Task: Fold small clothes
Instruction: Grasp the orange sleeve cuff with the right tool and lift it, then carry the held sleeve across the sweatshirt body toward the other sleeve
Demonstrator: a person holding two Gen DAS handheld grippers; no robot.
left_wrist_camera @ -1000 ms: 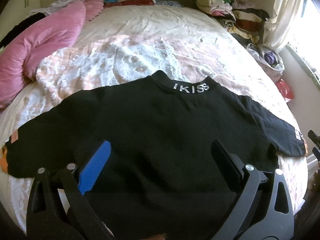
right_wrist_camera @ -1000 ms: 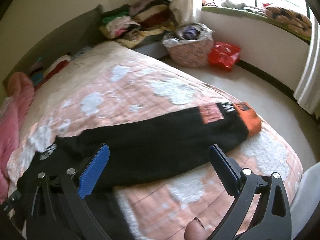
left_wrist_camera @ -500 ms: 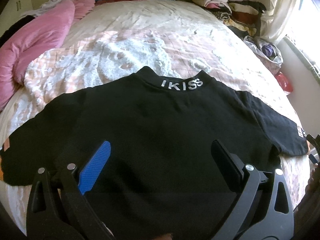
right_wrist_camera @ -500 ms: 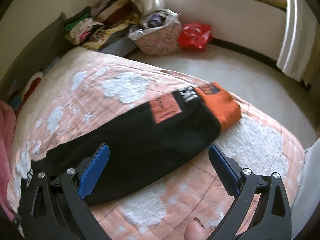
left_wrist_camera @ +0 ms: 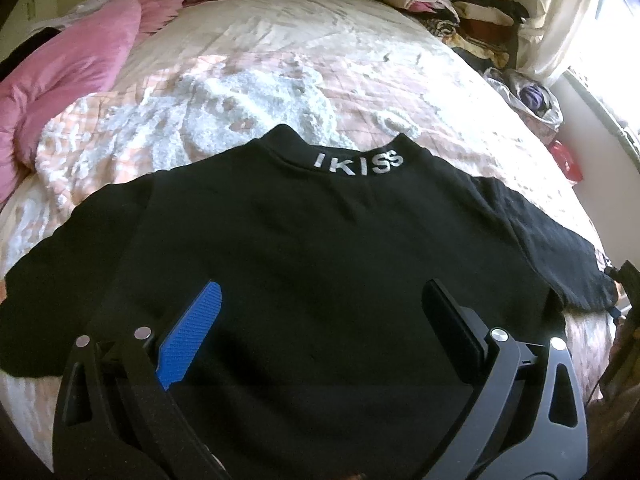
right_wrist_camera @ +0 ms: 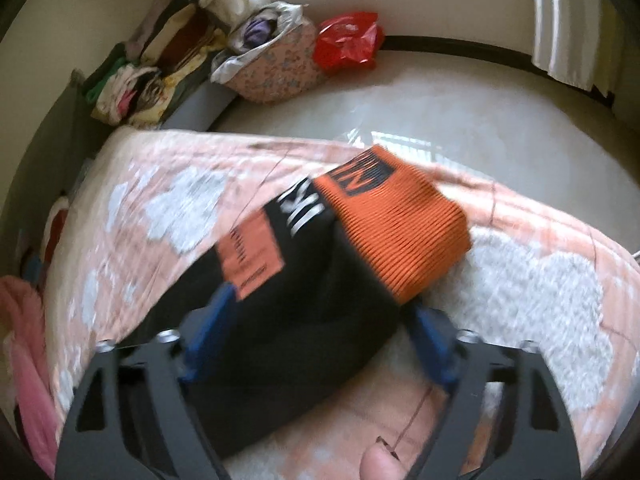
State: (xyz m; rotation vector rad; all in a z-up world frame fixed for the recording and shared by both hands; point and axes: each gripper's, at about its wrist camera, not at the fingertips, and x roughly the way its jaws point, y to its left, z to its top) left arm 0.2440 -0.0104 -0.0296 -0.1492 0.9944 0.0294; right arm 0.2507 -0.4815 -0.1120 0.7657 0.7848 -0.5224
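Jaws of right gripper [right_wrist_camera: 316, 344] just closing around soft black sleeve [right_wrist_camera: 304, 320], best held behind thick orange cuff [right_wrist_camera: 396, 232]; left gripper [left_wrist_camera: 320, 320] spread wide over sweater [left_wrist_camera: 320, 240].

Motion blur hides whether the right gripper [right_wrist_camera: 320, 332] presses the sleeve [right_wrist_camera: 320, 280].

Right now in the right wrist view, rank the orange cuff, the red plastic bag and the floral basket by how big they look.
1. Orange cuff, though it is nearest the camera.
2. Floral basket.
3. Red plastic bag.
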